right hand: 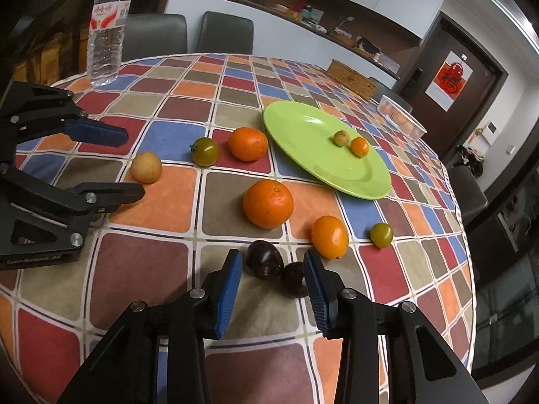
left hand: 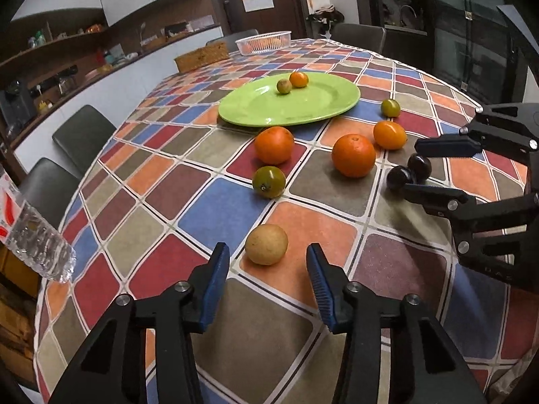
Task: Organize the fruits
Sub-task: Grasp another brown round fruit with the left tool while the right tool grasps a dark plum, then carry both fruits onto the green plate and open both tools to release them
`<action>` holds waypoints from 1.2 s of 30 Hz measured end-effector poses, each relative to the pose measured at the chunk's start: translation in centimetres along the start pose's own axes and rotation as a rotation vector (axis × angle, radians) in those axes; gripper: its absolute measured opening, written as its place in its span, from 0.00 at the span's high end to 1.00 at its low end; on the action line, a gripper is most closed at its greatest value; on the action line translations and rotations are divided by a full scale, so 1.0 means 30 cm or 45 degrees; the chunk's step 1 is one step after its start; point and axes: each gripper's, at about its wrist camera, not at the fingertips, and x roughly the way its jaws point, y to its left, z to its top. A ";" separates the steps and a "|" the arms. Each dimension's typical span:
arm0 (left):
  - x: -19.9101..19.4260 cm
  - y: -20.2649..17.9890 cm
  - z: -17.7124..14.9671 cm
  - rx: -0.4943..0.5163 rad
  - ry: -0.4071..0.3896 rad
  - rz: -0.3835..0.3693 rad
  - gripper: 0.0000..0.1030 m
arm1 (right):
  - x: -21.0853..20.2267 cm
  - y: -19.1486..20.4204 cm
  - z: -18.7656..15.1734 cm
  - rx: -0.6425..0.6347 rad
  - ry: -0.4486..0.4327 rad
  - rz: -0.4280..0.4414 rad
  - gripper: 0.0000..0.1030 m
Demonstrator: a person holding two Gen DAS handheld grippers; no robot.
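A green plate (left hand: 303,107) (right hand: 303,128) holds a small greenish fruit (left hand: 284,86) and a small orange (left hand: 298,79). Loose on the checked tablecloth lie oranges (left hand: 274,144) (left hand: 353,155) (left hand: 389,134), green-orange fruits (left hand: 268,181) (left hand: 390,107), a tan round fruit (left hand: 266,244) (right hand: 146,167) and two dark purple fruits (left hand: 419,166) (right hand: 263,258) (right hand: 295,279). My left gripper (left hand: 267,266) (right hand: 133,165) is open, its fingers either side of the tan fruit. My right gripper (right hand: 273,269) (left hand: 409,165) is open around the dark fruits.
A water bottle (right hand: 107,30) (left hand: 33,235) stands at the table's edge. A white basket (left hand: 263,42) (right hand: 401,118) and a wicker box (left hand: 201,56) sit at the far side. Grey chairs (left hand: 82,136) surround the table.
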 end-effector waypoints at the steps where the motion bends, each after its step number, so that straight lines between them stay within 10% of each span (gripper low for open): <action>1: 0.005 0.000 0.002 -0.004 0.003 0.000 0.55 | 0.006 0.002 0.000 -0.007 0.004 0.001 0.65; 21: 0.054 0.014 0.029 -0.074 0.057 -0.027 0.72 | 0.062 0.039 0.014 -0.135 0.032 -0.021 0.75; 36: -0.066 0.024 0.086 -0.167 -0.051 -0.106 0.72 | -0.052 -0.061 0.052 0.129 -0.064 0.086 0.75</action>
